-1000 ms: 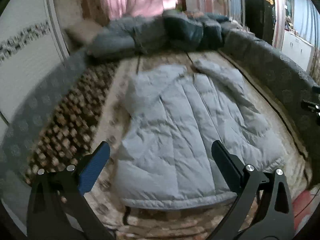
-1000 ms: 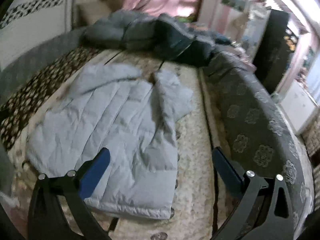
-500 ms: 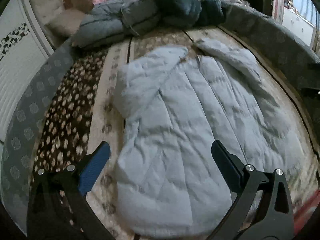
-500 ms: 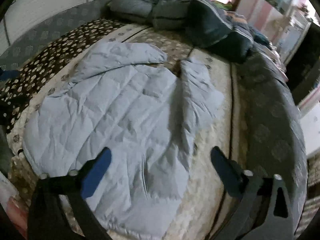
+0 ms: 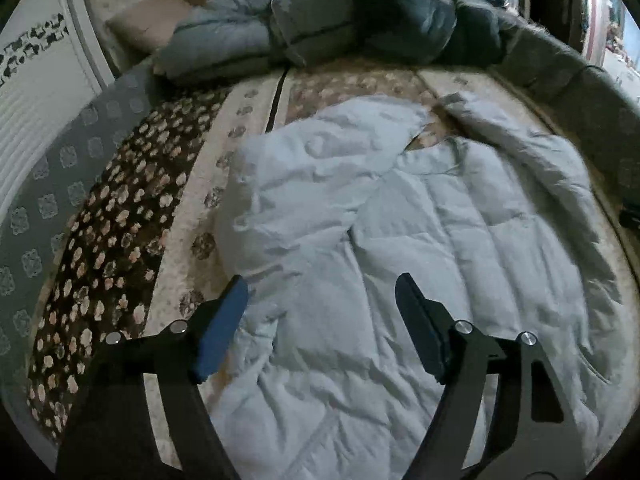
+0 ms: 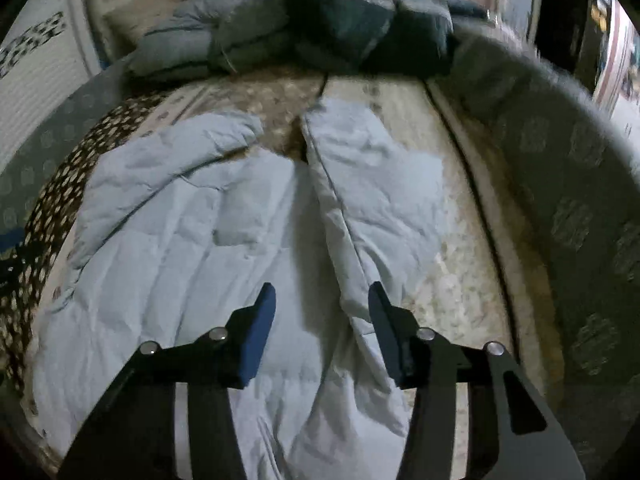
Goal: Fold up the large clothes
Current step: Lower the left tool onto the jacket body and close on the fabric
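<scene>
One pale blue puffer jacket (image 5: 420, 248) lies spread flat on the patterned bed cover (image 5: 132, 216). I see no fold in the body yet, so I'd judge the task at its start: both sleeves and the body fold remain.

Counts: one jacket, two sleeves, two grippers, one heap of darker bedding.

- Left sleeve (image 5: 304, 184) lies crumpled along the jacket's left edge, partly over the body.
- Right sleeve (image 6: 372, 200) lies angled off the jacket's right edge, onto the cover.
- Left gripper (image 5: 320, 320): jaws apart at a moderate width, nothing between them, poised over the jacket's left side just below the left sleeve.
- Right gripper (image 6: 322, 320): jaws apart, narrower gap than the left. They straddle the lower part of the right sleeve where it meets the body. No clamp visible; can't tell if the pads touch fabric.
- The heap of darker bedding (image 5: 332, 28) sits beyond the jacket's collar end, well apart from it.
</scene>
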Motion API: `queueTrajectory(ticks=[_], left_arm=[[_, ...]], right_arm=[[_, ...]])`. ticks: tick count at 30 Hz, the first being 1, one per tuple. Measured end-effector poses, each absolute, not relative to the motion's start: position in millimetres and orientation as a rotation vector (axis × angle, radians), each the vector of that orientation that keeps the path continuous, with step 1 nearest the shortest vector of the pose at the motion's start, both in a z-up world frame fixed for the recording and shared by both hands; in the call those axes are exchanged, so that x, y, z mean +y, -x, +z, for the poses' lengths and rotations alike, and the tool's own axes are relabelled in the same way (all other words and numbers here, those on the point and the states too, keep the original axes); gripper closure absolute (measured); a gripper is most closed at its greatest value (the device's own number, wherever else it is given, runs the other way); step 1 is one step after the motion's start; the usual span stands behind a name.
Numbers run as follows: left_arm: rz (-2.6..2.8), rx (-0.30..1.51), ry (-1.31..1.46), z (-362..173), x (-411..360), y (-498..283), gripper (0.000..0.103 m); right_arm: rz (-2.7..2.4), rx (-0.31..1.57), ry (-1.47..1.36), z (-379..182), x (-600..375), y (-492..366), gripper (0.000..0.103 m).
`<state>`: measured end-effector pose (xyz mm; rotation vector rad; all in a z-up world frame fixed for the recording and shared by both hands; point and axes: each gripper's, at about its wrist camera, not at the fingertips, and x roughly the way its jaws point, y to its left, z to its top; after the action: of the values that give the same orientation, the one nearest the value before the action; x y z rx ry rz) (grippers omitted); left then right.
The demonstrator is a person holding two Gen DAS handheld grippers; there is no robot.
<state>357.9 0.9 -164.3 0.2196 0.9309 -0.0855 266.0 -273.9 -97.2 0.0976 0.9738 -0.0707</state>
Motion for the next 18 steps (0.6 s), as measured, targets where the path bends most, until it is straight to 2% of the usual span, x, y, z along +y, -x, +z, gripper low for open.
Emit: queueTrajectory(ticks=[3, 7, 8, 10, 12, 14, 18], left_arm=[[-0.101, 0.981, -0.241, -184.4, 6.5, -387.3, 0.027], [-0.105, 1.003, -0.28, -200.1, -3.1, -419.8, 0.027], [-0.114, 1.012, -0.273, -201.4, -6.0, -425.7, 0.024], [-0.131, 1.029, -0.262, -211.2, -14.7, -444.5, 0.019], [-0.115, 1.034, -0.28, -223.7, -21.9, -455.8, 0.019], [-0.11, 1.049, -0.299, -239.8, -27.8, -465.1, 0.02], [-0.089, 1.073, -0.319, -267.9, -32.0, -476.0, 0.023]], right_arm=[[-0.068, 1.012, -0.142, -109.3, -285.2, -294.3, 0.054], [-0.073, 1.041, 0.003, -111.1, -282.2, -338.9, 0.053], [-0.074, 1.049, 0.026, -114.3, -282.5, -347.8, 0.053], [-0.101, 1.083, 0.044, -136.6, -284.1, -370.2, 0.053], [-0.118, 1.116, 0.019, -163.8, -284.2, -376.9, 0.051], [-0.126, 1.068, -0.006, -169.1, -282.7, -369.3, 0.045], [-0.094, 0.977, -0.056, -157.0, -285.0, -354.4, 0.044]])
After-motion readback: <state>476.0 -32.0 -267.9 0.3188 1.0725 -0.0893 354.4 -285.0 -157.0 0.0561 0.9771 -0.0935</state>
